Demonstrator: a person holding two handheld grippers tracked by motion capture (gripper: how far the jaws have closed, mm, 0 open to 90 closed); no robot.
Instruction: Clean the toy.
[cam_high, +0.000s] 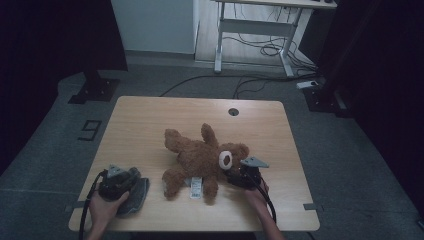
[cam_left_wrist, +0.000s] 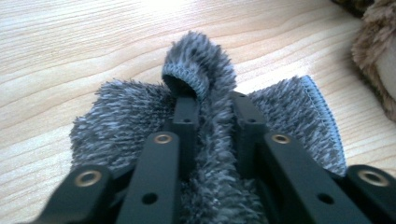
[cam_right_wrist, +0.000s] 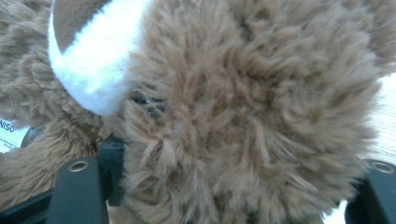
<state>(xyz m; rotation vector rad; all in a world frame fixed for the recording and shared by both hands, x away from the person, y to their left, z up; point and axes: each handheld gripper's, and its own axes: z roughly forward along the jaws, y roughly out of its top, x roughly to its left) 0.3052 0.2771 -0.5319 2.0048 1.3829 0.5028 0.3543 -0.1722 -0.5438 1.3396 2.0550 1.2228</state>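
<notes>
Two grippers work at the near edge of the wooden table (cam_high: 150, 112), one in each of the person's hands. Nearest on the left, the left gripper (cam_high: 117, 181) sits low over a grey fuzzy garment (cam_left_wrist: 116, 121) that lies spread on the wood at the near left corner. In the left gripper view its two black jaws stand a narrow way apart with a ridge of the grey pile bunched up between them; the fabric fills the gap and touches both inner faces, and one ribbed cuff (cam_left_wrist: 187, 77) curls up just past the jaw tips. A second ribbed edge (cam_left_wrist: 322, 112) runs along the garment's far right side.

On the right, the right gripper (cam_high: 243, 176) is set against the head of a brown teddy bear (cam_high: 197, 160). In the right gripper view the jaws stand wide, one at each lower corner, with the furry head packed between them and pressing against both; the bear's white muzzle (cam_right_wrist: 95, 60) shows at upper left.

One bear lies on its back at the table's middle, head toward the right gripper, four limbs spread, a white label (cam_high: 196, 187) by its near legs. One garment, one bear, one table.

Farther off, one round cable hole (cam_high: 233, 111) sits near the table's far edge, and beyond it one white desk frame (cam_high: 255, 30) stands on the floor among loose cables.
</notes>
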